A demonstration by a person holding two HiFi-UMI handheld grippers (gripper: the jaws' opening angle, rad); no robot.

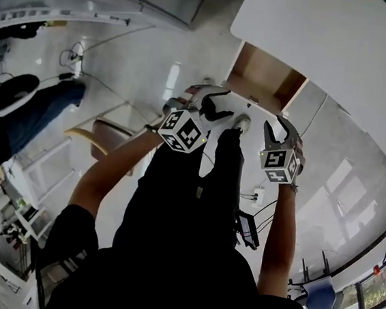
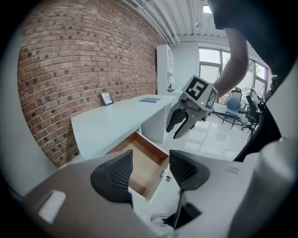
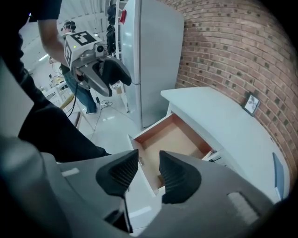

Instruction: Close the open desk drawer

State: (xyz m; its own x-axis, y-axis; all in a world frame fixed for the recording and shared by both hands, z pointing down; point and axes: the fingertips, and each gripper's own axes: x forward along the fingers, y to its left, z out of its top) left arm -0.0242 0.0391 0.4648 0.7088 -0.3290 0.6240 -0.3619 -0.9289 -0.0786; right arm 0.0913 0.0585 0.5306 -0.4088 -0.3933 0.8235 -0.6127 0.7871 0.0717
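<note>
While both grippers hang in the air short of the desk (image 3: 219, 116), the open drawer (image 3: 174, 137) lies ahead of and below their tips, its white front panel (image 3: 133, 144) on the side nearest you. Your left gripper (image 2: 151, 155) and right gripper (image 3: 149, 158) both have their jaws spread, with nothing between the pads. Bring the tips down to that front panel, one toward each end. Keep them outside the wooden box, then push level and evenly along the slides so the drawer does not skew.
</note>
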